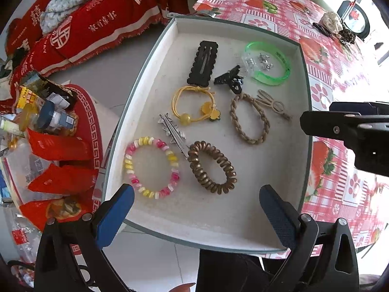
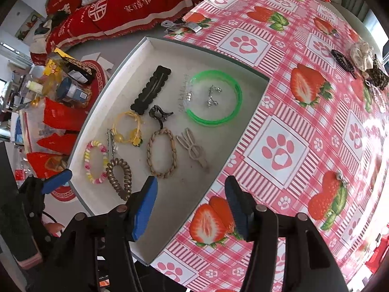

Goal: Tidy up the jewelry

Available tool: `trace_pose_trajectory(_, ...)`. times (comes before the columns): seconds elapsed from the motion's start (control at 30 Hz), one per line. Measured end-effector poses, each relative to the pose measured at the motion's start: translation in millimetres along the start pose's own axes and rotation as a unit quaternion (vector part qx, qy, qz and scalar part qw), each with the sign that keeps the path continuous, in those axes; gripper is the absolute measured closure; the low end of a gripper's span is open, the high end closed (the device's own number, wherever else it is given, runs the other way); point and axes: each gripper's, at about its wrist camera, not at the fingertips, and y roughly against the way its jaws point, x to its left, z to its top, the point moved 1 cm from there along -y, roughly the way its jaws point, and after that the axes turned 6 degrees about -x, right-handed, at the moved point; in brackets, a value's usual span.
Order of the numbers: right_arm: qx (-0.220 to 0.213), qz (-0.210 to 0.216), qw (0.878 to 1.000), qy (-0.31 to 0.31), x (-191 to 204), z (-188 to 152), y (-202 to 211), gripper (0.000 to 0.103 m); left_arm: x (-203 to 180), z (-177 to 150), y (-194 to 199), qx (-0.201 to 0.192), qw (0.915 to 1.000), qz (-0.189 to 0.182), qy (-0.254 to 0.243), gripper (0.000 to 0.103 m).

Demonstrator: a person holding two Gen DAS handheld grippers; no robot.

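Note:
A white tray lies at the corner of the strawberry tablecloth. It holds a black snap clip, a green bangle around small silver earrings, a black claw clip, a yellow hair tie, a silver clip, a beige braided tie, a beige bunny clip, a pink-yellow spiral bracelet and a brown coil tie. My left gripper hovers open over the tray's near edge. My right gripper is open above the tray's right rim, holding nothing.
Scrunchies and dark hair ties lie at the far right of the tablecloth. A small silver piece sits on a strawberry print nearer by. A metal clip lies at the table's far edge. Left of the table stands a red stool with bottles and packets.

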Motion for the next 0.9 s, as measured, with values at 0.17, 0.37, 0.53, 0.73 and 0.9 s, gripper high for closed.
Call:
trace_pose_trajectory(0.17,0.007,-0.006,1.000,-0.007,-2.0,-6.3,5.8,0.037,2.7,-3.1,7.0,0.003,1.0000,-0.003,-0.003,0.000)
trace_pose_trajectory(0.37,0.021,-0.013,1.000,-0.014,-1.5,-12.9,13.6,0.031,7.0,-7.5,19.7,0.009,1.0000,-0.004,0.000,0.000)
trace_pose_trajectory(0.53,0.020,-0.017,1.000,-0.010,4.5,-16.2,27.7,0.023,10.6,-10.5,37.9,0.007,0.9999,0.000,-0.009,0.000)
trace_pose_trajectory(0.73,0.010,-0.029,0.999,-0.008,11.8,-17.6,52.8,0.020,16.5,-6.0,68.4,-0.006,0.9999,0.005,-0.012,0.000)
trace_pose_trajectory(0.9,-0.011,-0.042,0.999,-0.004,20.4,-13.7,80.8,0.018,26.0,1.3,96.2,-0.019,0.9998,0.005,0.006,0.000)
